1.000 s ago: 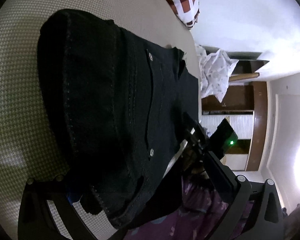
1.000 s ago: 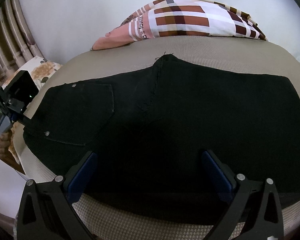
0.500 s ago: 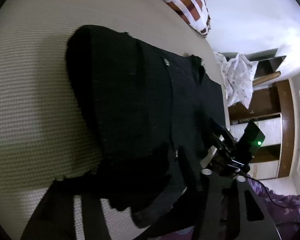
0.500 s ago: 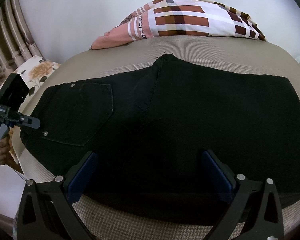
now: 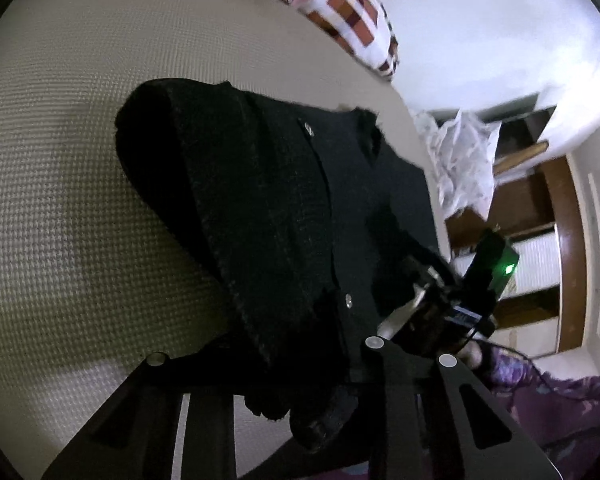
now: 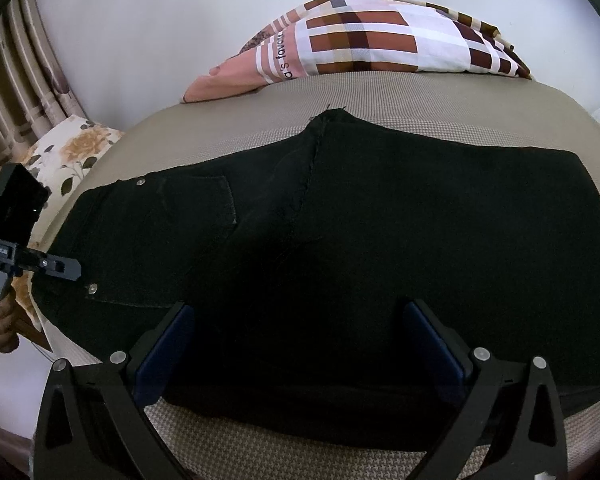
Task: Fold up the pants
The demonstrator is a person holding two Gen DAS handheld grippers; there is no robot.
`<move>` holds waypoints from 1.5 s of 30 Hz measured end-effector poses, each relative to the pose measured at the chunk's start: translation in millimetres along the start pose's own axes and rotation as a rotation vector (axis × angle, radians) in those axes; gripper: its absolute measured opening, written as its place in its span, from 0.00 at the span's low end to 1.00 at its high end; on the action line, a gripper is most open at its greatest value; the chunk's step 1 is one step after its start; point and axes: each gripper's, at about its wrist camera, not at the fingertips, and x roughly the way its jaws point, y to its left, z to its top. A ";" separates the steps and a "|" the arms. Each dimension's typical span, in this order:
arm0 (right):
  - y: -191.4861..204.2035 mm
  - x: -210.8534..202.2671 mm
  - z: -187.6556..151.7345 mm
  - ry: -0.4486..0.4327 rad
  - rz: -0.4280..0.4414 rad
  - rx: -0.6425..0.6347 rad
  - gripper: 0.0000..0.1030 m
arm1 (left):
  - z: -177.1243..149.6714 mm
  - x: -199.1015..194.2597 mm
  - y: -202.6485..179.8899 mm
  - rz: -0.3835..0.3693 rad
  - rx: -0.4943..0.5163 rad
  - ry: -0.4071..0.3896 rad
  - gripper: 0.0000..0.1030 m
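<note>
Pants (image 6: 340, 240) black, laid flat across beige bed (image 6: 420, 96), waistband end toward the floral pillow side, already doubled leg on leg by the look of it. Left gripper (image 5: 300, 408) has just been closing its jaws, and waistband corner cloth is bunched between them in the left wrist view, so it reads as clenched on the pants at the waist edge. Right gripper (image 6: 296, 344) sits spread wide, blue pads (image 6: 168, 344) either side of the near edge of the fabric, not pressing it; released. From the right wrist view the left gripper shows at the waistband, a hand (image 6: 0, 320) under it. Step in hand: grasp stage of the next fold, one end secured, other not. Judged next: right jaws need to pinch the near edge, then both lift and carry the waist end over toward the hem end, keeping edges aligned. Checked pillow (image 6: 380, 40) well clear at the far side.
</note>
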 end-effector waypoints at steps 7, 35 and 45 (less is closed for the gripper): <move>-2.5 -1.4 -0.7 -0.004 0.022 0.016 1.00 | -6.8 -6.7 -15.9 0.062 0.007 -0.079 0.25; -39.6 -13.0 4.8 -0.026 0.292 0.181 1.00 | -18.4 6.1 -166.1 0.296 0.338 -0.203 0.25; -44.4 -37.8 11.6 -0.026 0.512 0.177 1.00 | -3.3 33.8 -196.5 0.222 0.351 -0.197 0.25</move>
